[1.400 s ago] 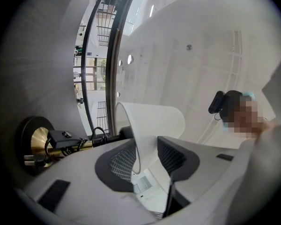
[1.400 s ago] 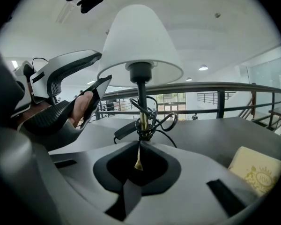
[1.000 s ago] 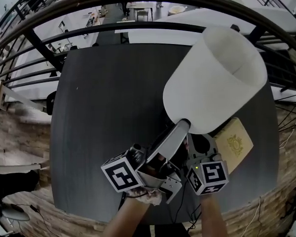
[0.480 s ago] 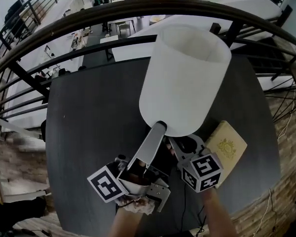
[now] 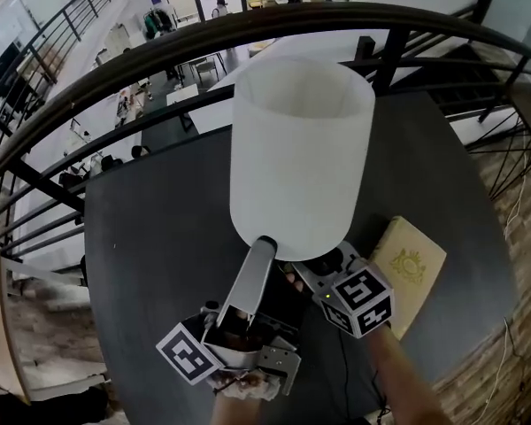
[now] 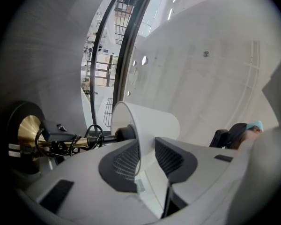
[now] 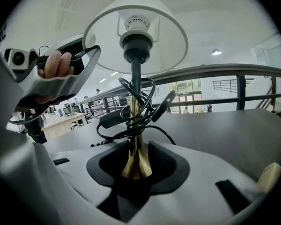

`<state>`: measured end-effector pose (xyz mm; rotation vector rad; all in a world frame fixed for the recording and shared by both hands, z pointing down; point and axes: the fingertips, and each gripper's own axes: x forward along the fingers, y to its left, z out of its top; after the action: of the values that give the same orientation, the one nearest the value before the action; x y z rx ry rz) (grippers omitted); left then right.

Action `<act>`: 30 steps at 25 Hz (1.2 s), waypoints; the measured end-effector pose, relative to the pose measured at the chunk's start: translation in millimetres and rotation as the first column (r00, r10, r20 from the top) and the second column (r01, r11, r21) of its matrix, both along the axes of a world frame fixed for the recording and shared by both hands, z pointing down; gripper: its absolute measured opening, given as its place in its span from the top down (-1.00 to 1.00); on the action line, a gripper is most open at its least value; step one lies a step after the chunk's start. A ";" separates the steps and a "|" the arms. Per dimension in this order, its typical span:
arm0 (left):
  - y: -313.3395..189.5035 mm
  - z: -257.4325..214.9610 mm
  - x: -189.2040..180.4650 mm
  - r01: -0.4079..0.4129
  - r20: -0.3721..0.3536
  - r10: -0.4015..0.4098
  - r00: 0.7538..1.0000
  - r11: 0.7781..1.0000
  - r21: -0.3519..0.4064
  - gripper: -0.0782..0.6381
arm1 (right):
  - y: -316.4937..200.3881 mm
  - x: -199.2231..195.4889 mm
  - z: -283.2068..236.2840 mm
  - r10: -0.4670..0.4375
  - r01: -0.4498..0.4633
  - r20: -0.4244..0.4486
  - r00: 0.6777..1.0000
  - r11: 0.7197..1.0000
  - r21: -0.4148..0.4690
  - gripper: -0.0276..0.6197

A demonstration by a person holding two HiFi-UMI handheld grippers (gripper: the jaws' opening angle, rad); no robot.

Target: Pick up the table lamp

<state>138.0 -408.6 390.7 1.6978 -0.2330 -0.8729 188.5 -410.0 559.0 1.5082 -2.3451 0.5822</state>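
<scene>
The table lamp stands upright on the dark round table [image 5: 150, 237], its white cylinder shade [image 5: 301, 149] in the middle of the head view. My left gripper [image 5: 265, 244] reaches up to the shade's lower rim. In the left gripper view the thin shade wall [image 6: 139, 135] runs between the pads of the left gripper [image 6: 147, 158], with a gap showing on one side. My right gripper [image 7: 136, 170] is at the foot of the brass stem [image 7: 135, 153]. Its jaws are opening, and the stem stands between them with room on both sides. Black cable [image 7: 131, 102] is wound round the stem.
A beige notebook [image 5: 413, 268] lies on the table just right of my right gripper. A curved black railing [image 5: 115, 69] runs behind the table, with a lower floor of desks beyond. The table edge is close in front of me.
The lamp has swung from leaning to the right to standing upright, and its shade has shifted left in the head view. Both grippers stayed at the lamp.
</scene>
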 end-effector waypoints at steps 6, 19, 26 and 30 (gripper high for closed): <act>-5.5 -1.2 5.2 0.000 -0.015 0.000 1.000 1.000 -0.004 0.45 | -6.9 -4.2 0.8 -0.032 0.032 0.017 0.999 0.999 -0.006 0.45; -7.1 0.3 4.3 -0.016 -0.042 0.017 0.999 1.000 0.007 0.46 | -19.3 -11.6 10.8 -0.134 0.136 0.041 0.990 0.990 -0.046 0.34; -7.4 0.7 8.2 -0.025 -0.038 0.026 0.999 1.000 0.014 0.46 | -21.3 -12.8 14.0 -0.167 0.171 0.085 0.982 0.984 -0.040 0.34; -8.9 2.4 5.3 -0.023 -0.054 0.023 0.998 1.000 0.003 0.46 | -21.5 -14.1 13.2 -0.169 0.172 0.077 0.983 0.985 -0.022 0.36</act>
<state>143.3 -417.5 393.1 1.6738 -0.1760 -0.9007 174.3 -431.4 572.2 1.2774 -2.4800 0.6353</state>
